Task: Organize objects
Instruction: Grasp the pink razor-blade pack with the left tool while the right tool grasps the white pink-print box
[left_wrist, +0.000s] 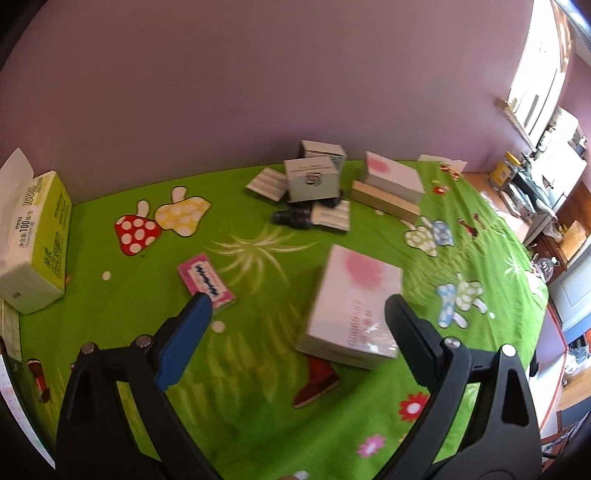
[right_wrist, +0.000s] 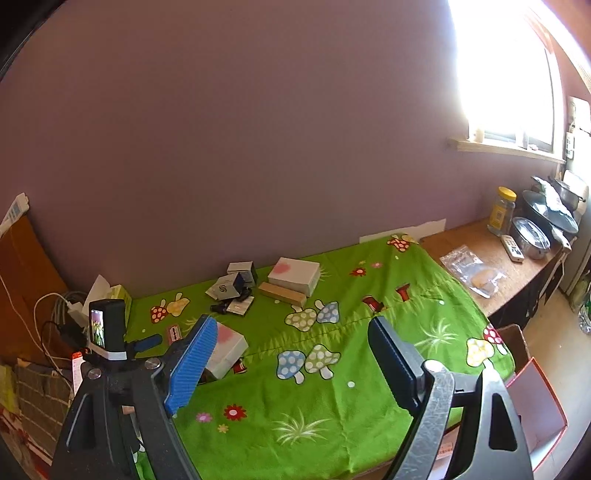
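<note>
A white box with a pink blotch (left_wrist: 354, 306) lies flat on the green mushroom-print cloth (left_wrist: 258, 387). My left gripper (left_wrist: 295, 314) hovers open over it; the box sits between the fingers, close to the right-hand one, with the pads clear of it. A small pink packet (left_wrist: 207, 284) lies by the blue left pad (left_wrist: 184, 339). My right gripper (right_wrist: 291, 332) is open and holds nothing, above the cloth's middle. In the right wrist view the same white box (right_wrist: 229, 347) shows behind the blue pad (right_wrist: 192, 365), beside the left gripper's camera body (right_wrist: 107, 328).
Against the wall are grey-blue cartons (left_wrist: 314, 177), a second pink-blotched box (left_wrist: 391, 173), a tan block (left_wrist: 384, 203) and black items (left_wrist: 295, 218). A tissue box (left_wrist: 37, 236) stands far left. A counter (right_wrist: 491, 258) holds a jar, pots and a remote. A red-edged carton (right_wrist: 535, 406) sits below.
</note>
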